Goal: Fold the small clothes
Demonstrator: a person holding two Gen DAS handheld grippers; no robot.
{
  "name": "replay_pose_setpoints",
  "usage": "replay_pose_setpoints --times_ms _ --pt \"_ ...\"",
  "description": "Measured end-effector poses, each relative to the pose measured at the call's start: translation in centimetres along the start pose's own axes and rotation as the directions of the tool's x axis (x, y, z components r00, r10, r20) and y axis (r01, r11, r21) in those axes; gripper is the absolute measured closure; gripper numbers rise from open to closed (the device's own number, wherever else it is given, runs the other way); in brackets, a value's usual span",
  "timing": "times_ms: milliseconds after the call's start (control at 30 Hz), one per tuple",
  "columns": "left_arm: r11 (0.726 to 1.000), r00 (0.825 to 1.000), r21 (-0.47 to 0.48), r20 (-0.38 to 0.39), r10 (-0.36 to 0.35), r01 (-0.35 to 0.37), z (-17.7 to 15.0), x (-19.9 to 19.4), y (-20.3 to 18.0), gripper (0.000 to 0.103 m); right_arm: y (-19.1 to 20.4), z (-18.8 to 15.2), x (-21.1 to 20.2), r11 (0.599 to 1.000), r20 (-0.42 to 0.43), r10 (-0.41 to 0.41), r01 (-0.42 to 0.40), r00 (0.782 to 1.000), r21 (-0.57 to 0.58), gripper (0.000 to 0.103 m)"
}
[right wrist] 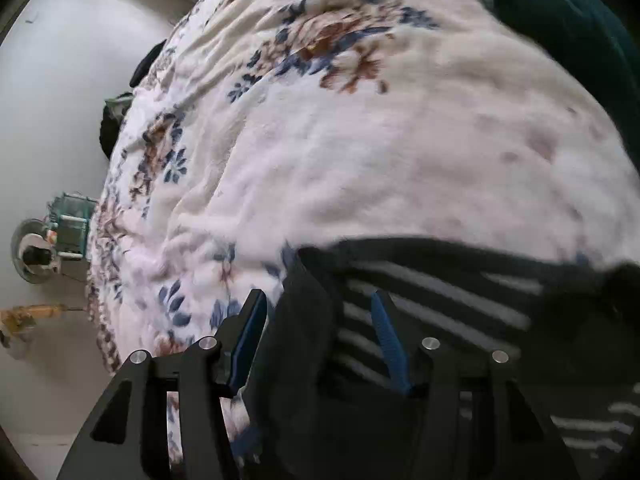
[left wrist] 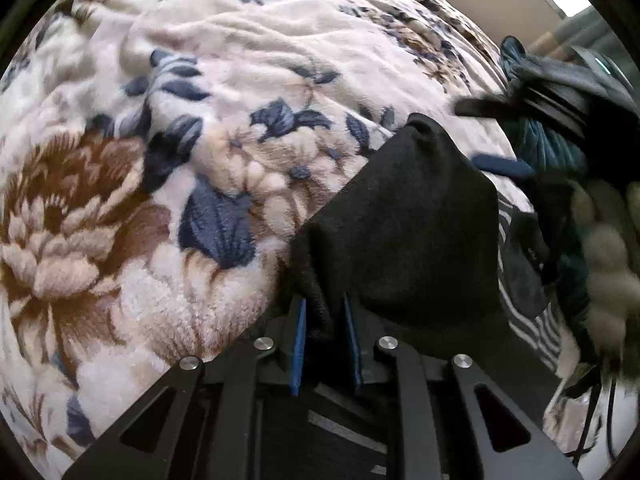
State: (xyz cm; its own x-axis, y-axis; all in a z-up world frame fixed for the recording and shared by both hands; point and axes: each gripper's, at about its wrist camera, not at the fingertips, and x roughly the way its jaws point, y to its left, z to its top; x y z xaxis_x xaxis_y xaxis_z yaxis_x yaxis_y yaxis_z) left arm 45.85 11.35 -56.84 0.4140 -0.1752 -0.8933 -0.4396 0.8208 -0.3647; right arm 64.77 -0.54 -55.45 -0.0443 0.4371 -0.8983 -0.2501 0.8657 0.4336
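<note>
In the left wrist view my left gripper (left wrist: 325, 320) is shut on a bunched edge of a black cloth (left wrist: 408, 216), which rises in a peak above the floral blanket (left wrist: 160, 184). A black-and-white striped garment (left wrist: 536, 328) lies under it at the right. In the right wrist view my right gripper (right wrist: 320, 320) is open, its blue-padded fingers (right wrist: 386, 332) standing on either side of a fold of the black-and-white striped garment (right wrist: 420, 300). The right gripper itself shows blurred at the right edge of the left wrist view (left wrist: 532, 100).
The floral fleece blanket (right wrist: 360, 140) covers the bed. A dark green garment (right wrist: 568, 28) lies at its far right. A white wall, a dark object and small clutter (right wrist: 60, 232) sit beyond the bed's left edge.
</note>
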Motion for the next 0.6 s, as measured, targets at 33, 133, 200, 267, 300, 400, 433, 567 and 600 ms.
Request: replay_pose_setpoints --times_ms 33,133,200,267,300,400,433,567,600 --pt "1.0 1.0 0.008 0.003 0.003 -0.003 0.0 0.0 -0.1 0.087 0.5 0.2 1.1 1.0 -0.011 -0.021 0.021 1.0 -0.006 0.048" --pt "1.0 1.0 0.021 0.005 -0.002 0.002 -0.1 -0.1 0.0 0.087 1.5 1.0 3.3 0.996 -0.016 -0.082 0.082 0.996 -0.048 0.1" --pt "1.0 1.0 0.023 0.006 -0.008 0.008 -0.1 -0.1 0.1 0.087 2.1 1.4 3.4 0.994 0.021 -0.096 0.097 0.995 -0.058 0.101" --pt "1.0 1.0 0.021 0.007 -0.017 0.017 -0.1 -0.1 0.3 0.087 1.4 1.6 2.2 0.993 0.077 -0.112 0.114 0.991 -0.026 0.101" --pt "1.0 1.0 0.021 0.007 -0.018 0.018 -0.1 -0.1 0.3 0.087 1.0 1.7 2.1 0.995 0.084 -0.101 0.101 0.991 -0.001 0.101" --pt "1.0 1.0 0.008 0.004 -0.024 0.024 -0.1 0.0 0.3 0.087 0.2 1.5 2.1 0.994 0.077 -0.108 0.107 0.991 0.016 0.101" --pt "0.999 0.999 -0.001 -0.004 -0.032 0.032 0.0 -0.1 0.5 0.087 0.0 1.4 2.2 0.995 0.064 -0.095 0.094 0.993 0.024 0.101" --pt "0.989 0.992 -0.088 -0.037 -0.122 0.118 0.6 -0.1 2.2 0.083 -1.4 0.2 0.8 0.997 -0.033 0.029 -0.027 0.999 0.068 0.062" --pt "0.986 0.989 -0.099 -0.038 -0.14 0.135 0.6 -0.2 2.4 0.081 -1.4 -0.5 -0.1 0.999 -0.024 0.026 -0.025 0.999 0.037 0.043"
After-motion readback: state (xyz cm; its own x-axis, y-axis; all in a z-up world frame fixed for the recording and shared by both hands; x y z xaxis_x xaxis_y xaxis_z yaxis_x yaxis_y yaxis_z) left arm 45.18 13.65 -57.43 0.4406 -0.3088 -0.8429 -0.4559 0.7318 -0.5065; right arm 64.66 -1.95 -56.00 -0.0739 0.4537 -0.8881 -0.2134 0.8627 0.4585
